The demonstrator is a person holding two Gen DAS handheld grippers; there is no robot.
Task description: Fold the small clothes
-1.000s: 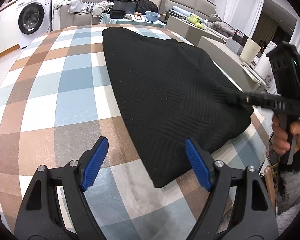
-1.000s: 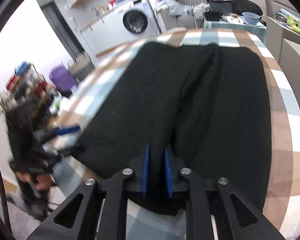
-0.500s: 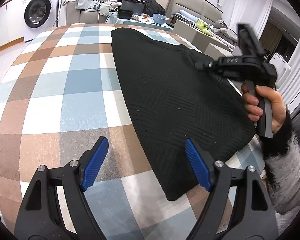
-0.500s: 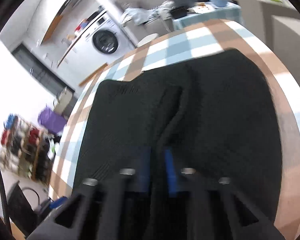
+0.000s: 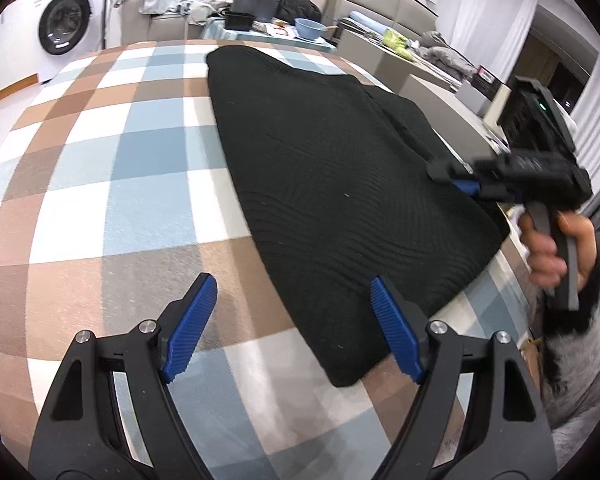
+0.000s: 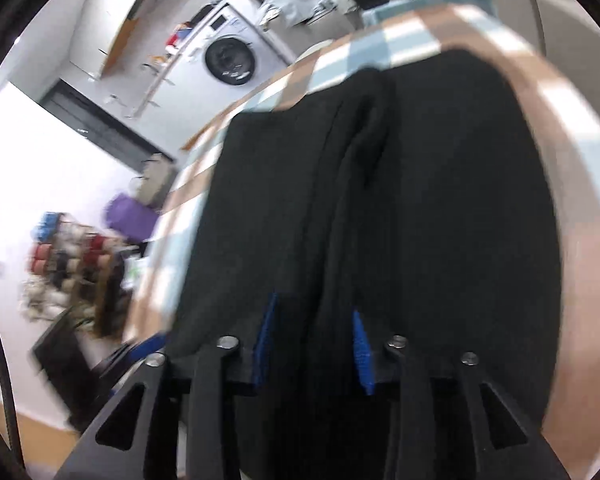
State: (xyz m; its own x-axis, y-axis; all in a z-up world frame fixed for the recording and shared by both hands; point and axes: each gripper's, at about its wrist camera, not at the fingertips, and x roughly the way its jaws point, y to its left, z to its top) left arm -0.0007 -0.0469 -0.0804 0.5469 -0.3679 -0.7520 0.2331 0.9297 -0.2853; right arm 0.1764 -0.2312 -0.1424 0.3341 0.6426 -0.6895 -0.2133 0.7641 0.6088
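The checked tablecloth (image 5: 112, 168) in blue, brown and white covers the work surface. Behind it stand a grey sofa (image 5: 168, 20) and a washing machine (image 5: 66, 20). The black knit garment (image 5: 332, 184) lies flat on the cloth. My left gripper (image 5: 292, 328) stands wide open and empty at its near corner. My right gripper (image 6: 314, 344) has just been opening; a garment fold sits between its pads (image 6: 265, 344), contact unclear through blur.

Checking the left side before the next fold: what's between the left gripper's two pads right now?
In the left wrist view, the left gripper stands open over checked tablecloth, with the near corner of the black knit garment lying between its pads.
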